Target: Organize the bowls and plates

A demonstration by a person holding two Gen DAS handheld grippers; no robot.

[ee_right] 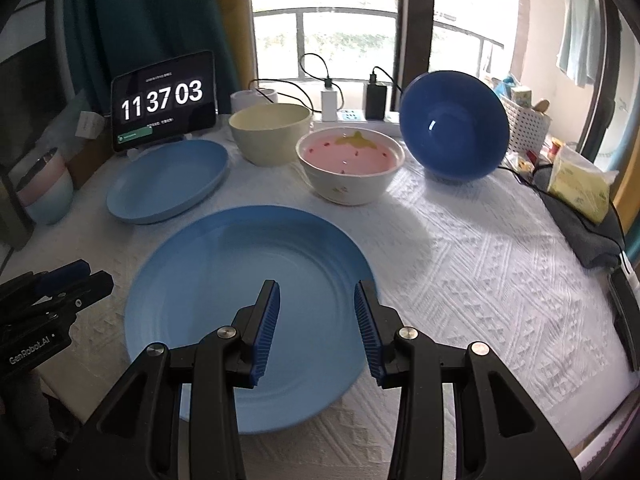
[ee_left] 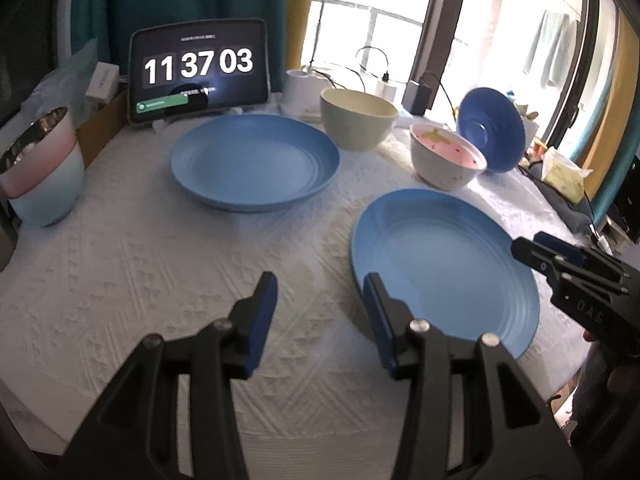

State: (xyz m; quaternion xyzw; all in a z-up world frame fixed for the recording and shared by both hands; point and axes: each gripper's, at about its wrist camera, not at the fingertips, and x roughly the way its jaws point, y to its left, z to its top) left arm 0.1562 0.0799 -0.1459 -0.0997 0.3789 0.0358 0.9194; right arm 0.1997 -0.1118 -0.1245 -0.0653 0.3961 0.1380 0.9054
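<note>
Hidden and cut-off parts of the table scene

The near blue plate [ee_right: 240, 320] is partly covered by the right gripper [ee_right: 317, 328]; small text on the tablet [ee_left: 199, 70] is too fine to read; the stacked cups [ee_left: 40, 168] are cut by the left wrist view's edge, and the tilted blue bowl [ee_left: 491, 130] sits partly behind the pink-lined bowl [ee_left: 447, 156]

tablet clock [ee_right: 163, 102], chargers [ee_right: 376, 101], tissue pack [ee_right: 580, 186], white tablecloth [ee_right: 480, 272]

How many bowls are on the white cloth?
3: a cream bowl beside the tablet, a pink-lined bowl to its right, and a dark blue bowl tipped on its side furthest right. None seem hidden.
</note>
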